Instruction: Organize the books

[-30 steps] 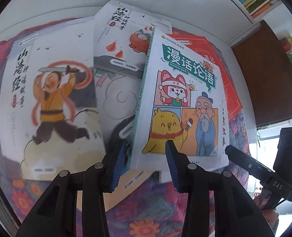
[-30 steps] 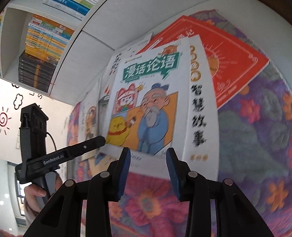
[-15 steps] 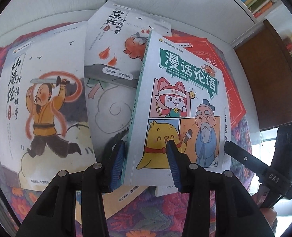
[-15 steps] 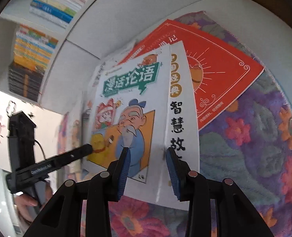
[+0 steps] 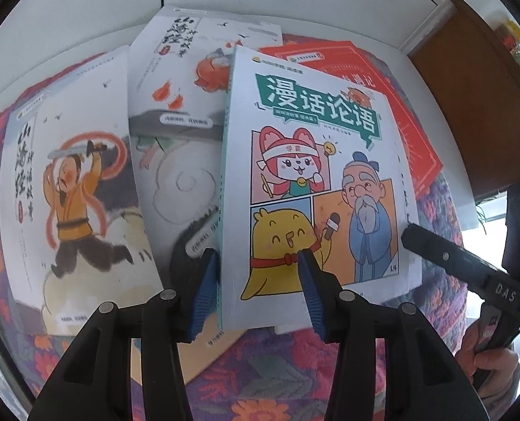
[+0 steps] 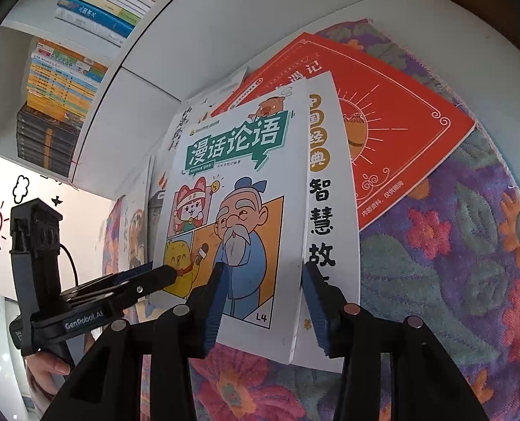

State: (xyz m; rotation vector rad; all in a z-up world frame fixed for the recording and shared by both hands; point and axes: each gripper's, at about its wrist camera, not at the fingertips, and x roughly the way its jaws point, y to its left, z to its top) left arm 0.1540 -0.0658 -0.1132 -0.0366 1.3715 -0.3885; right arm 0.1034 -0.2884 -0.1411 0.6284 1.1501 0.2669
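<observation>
A comic-cover book with a green title banner (image 5: 316,189) (image 6: 238,210) lies on top of a spread of books on a flowered cloth. My left gripper (image 5: 256,287) is open, its fingers straddling the book's near left corner and spine. My right gripper (image 6: 261,298) is open, its fingers astride the book's near right edge. Under it lie a white book with black characters (image 6: 324,210) and a red book (image 6: 393,129) (image 5: 410,133). Two white illustrated books (image 5: 66,189) (image 5: 182,112) lie to the left.
The flowered cloth (image 6: 453,263) covers a white table (image 5: 84,17). A bookshelf (image 6: 59,77) full of books stands behind. A brown cabinet (image 5: 477,98) stands at the right. Each gripper shows in the other's view, the right one (image 5: 470,270) and the left one (image 6: 84,301).
Both grippers have moved forward onto the comic-cover book's near edge, and the book's near edge now sits between each pair of fingers. The book has shifted slightly.
</observation>
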